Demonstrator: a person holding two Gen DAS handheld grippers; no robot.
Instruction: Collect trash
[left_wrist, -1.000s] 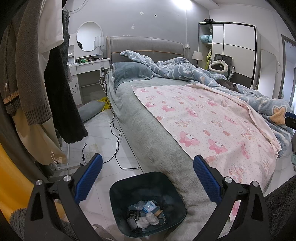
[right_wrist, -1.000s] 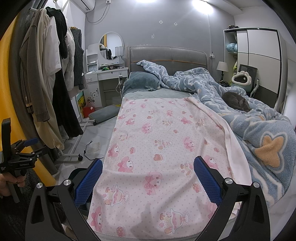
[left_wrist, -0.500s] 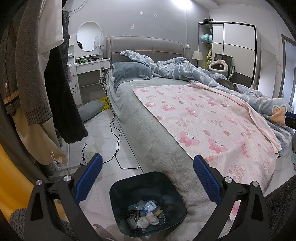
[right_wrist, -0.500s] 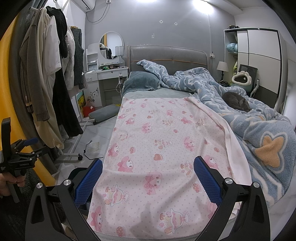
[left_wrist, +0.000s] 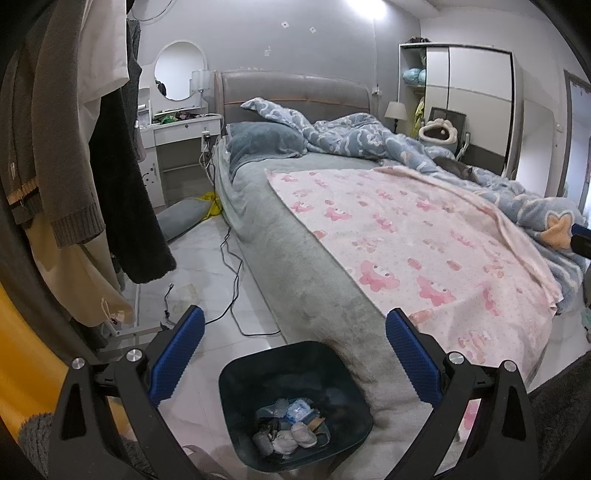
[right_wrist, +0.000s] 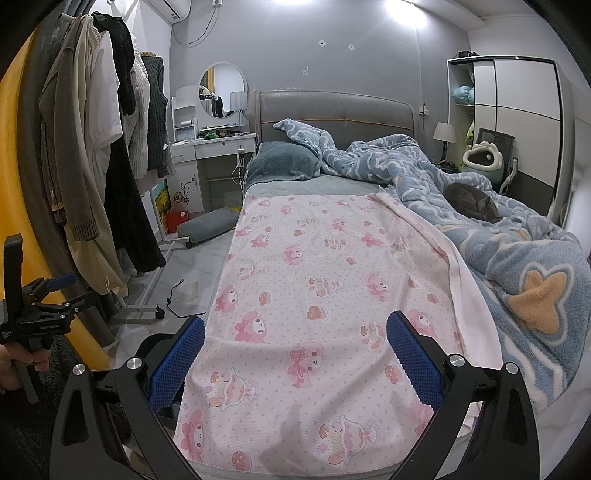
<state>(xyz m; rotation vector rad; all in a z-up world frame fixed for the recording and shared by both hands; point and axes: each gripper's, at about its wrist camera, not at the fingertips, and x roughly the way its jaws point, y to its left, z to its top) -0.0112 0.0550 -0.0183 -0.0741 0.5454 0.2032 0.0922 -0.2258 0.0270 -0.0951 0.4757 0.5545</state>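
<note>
Bin (left_wrist: 236, 402): dark teal plastic, squarish with rounded corners, open top, upright on pale tile floor, touching bed's grey foot corner. Seen from above in left wrist view; in right wrist view only dark rim edge (right_wrist: 155, 341) shows, low left.

Trash (left_wrist: 290, 430): small heap on bin bottom, crumpled white tissues, clear wrapper with blue print, brownish scrap, dark bits. Bin mostly unfilled; walls bare above heap.

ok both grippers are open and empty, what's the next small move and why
Probably reach the left gripper toward the crumpled scrap on the floor tiles beside the bed. The bin below already holds trash, both grippers are empty, and no litter shows on the pink sheet.
</note>
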